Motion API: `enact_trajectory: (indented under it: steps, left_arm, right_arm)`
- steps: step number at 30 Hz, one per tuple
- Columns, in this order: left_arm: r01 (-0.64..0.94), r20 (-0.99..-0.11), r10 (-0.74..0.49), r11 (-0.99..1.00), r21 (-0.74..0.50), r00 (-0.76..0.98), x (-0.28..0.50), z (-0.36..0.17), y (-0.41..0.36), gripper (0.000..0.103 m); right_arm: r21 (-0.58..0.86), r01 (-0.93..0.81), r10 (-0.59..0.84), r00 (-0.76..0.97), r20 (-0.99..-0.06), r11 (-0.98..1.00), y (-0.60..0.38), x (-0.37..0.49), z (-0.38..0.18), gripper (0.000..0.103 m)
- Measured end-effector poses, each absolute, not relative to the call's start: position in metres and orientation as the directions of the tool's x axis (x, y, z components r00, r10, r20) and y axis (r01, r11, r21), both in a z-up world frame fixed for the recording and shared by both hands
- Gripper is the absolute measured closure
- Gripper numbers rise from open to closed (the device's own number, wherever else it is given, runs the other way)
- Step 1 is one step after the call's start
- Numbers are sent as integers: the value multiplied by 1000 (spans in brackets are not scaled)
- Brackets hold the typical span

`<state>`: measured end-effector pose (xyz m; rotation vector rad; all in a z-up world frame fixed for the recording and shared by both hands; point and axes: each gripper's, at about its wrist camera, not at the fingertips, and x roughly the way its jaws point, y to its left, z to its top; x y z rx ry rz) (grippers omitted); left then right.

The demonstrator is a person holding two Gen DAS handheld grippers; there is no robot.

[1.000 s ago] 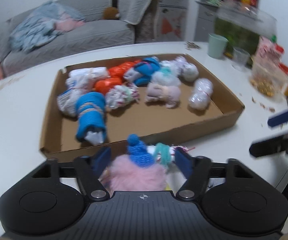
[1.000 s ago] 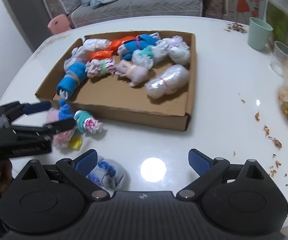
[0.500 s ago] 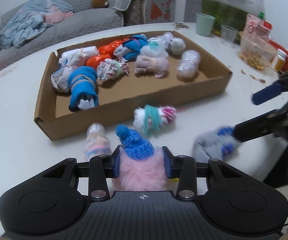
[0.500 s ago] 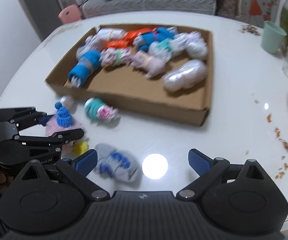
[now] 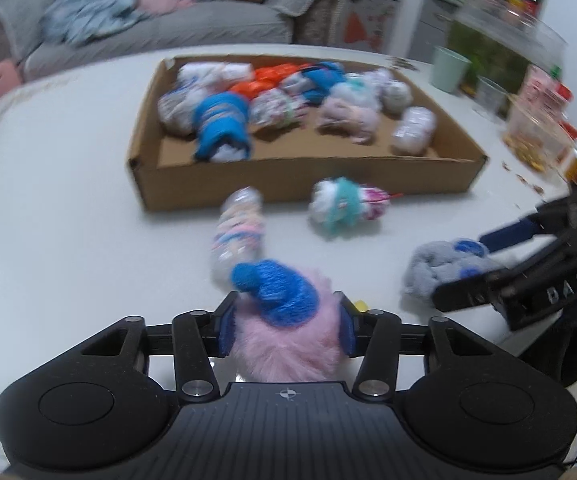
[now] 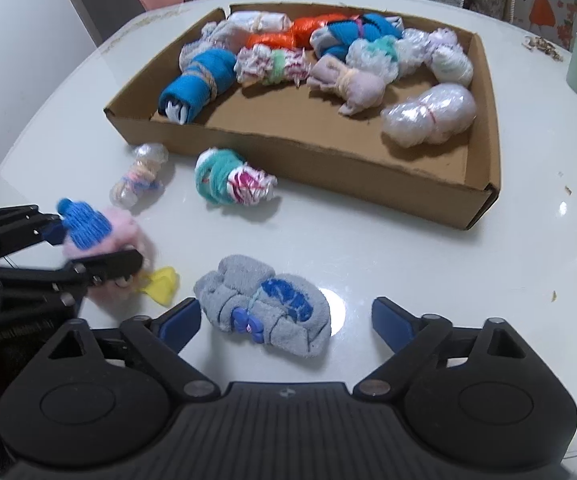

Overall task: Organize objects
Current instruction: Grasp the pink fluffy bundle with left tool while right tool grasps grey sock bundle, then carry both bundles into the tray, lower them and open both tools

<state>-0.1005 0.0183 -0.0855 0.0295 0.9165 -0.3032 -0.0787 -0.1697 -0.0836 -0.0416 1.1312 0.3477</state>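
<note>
The grey sock roll (image 6: 264, 312) lies crosswise between the wide-apart fingers of the right claw (image 6: 286, 318), while the left claw (image 5: 284, 330) is clamped on the pink toy (image 5: 288, 344).

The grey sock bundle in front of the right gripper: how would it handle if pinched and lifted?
The grey sock bundle looks like soft, thick fabric, so it would probably squash between the pads rather than slip. It lies slumped and lumpy on the table, so rolling seems unlikely. Probably light; folds might loosen.
</note>
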Motion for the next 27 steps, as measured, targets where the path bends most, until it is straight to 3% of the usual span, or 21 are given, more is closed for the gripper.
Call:
enact_trajectory:
  steps: [6,8,10,12,15,20,27]
  left_arm:
    - [271,-792,-214,960,-64,572,-103,-91,17,30]
    - [277,-790,-211,959,-55,575,-104,-92,16,31]
    - [284,-791,-215,957,-55,573,-104,-91,16,37]
    - [295,-792,-221,954,-55,569,-106,-90,15,54]
    - [292,-796,-225,954,-64,562,-107,-88,15,59]
    - [272,-794,-229,959,-84,563,-110,-68,22,60]
    - [254,-766,-209,965,-62,608,-103,-11,31,60]
  right_arm:
    - [135,-314,253,375,-892,940,-167,-80,-86,25]
    - [130,-323,254,381,-889,937,-167,-80,-85,32]
    - [132,-331,262,384,-886,934,-168,-81,-82,49]
    - [141,-327,266,377,-887,934,-170,-80,-81,51]
    - [133,-329,259,378,-889,935,-170,-81,-79,54]
    - [127,-331,262,401,-878,935,-177,-83,-60,55]
    - [175,-309,320,516,-794,935,-199,-70,-7,55]
